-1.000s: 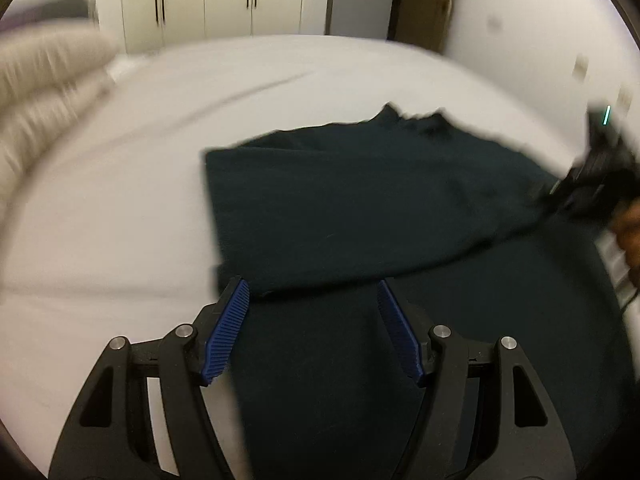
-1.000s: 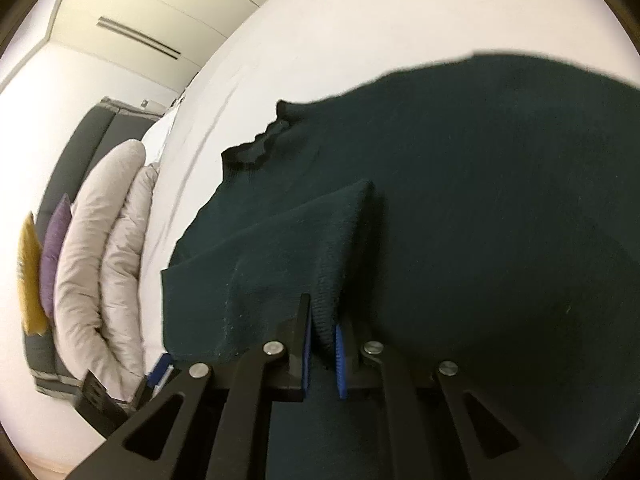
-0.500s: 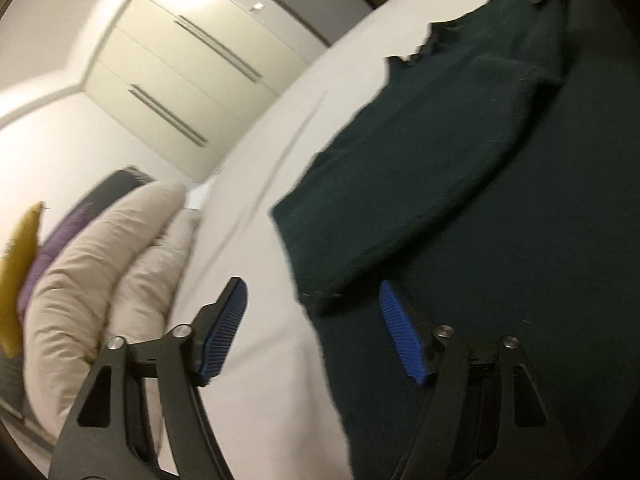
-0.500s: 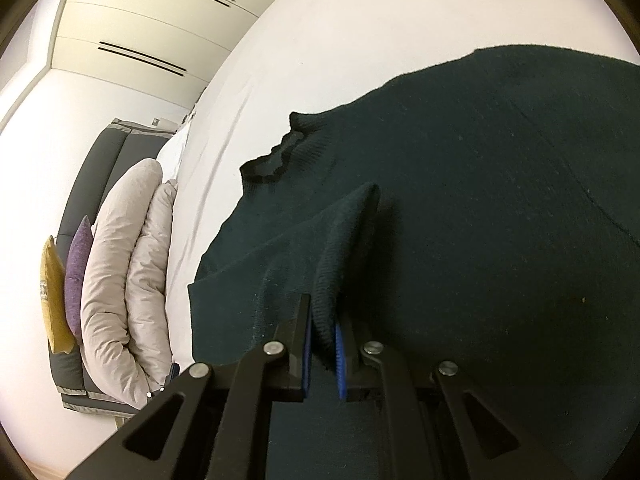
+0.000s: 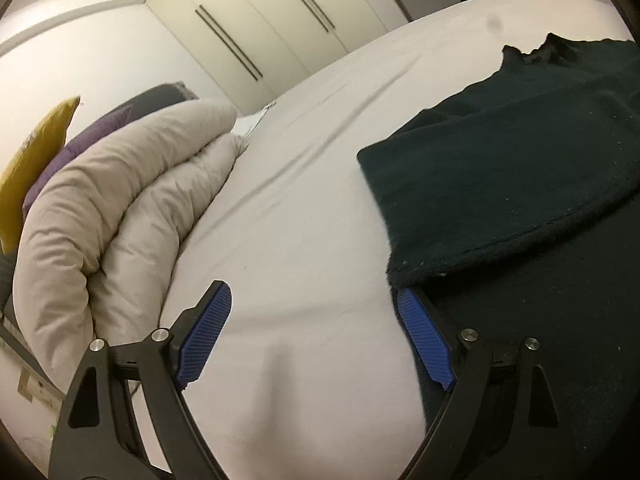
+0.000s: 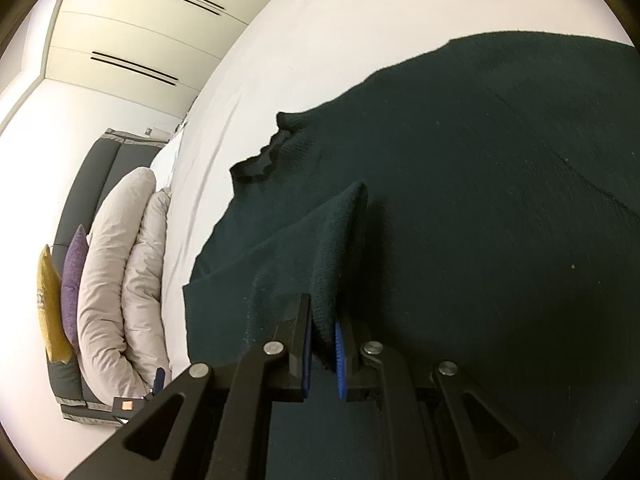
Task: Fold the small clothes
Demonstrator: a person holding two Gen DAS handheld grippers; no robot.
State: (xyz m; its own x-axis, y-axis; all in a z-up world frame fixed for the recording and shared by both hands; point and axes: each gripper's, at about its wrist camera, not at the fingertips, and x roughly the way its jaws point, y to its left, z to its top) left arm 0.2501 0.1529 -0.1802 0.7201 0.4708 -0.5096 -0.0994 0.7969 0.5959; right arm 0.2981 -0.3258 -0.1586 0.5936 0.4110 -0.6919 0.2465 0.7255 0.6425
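Observation:
A dark green knit sweater [image 5: 520, 184] lies on the white bed [image 5: 300, 220], one side folded over its body. My left gripper [image 5: 312, 300] is open and empty, low over the sheet at the sweater's left edge; its right pad [image 5: 424, 340] touches the folded corner. In the right wrist view the sweater [image 6: 480, 200] fills the right half, its ruffled collar [image 6: 264, 160] toward the far side. My right gripper [image 6: 322, 316] is shut on a raised fold of the sweater [image 6: 340, 240], pinched between the blue pads.
A folded beige duvet [image 5: 120, 208] lies at the bed's left, with purple [image 5: 80, 140] and yellow [image 5: 32, 160] cushions behind it. Cream wardrobe doors [image 5: 260, 20] stand at the back. The duvet also shows in the right wrist view [image 6: 120, 272].
My left gripper has swung left off the sweater toward the bare sheet and duvet, staying open. My right gripper has kept its grip on the fold and drawn slightly nearer.

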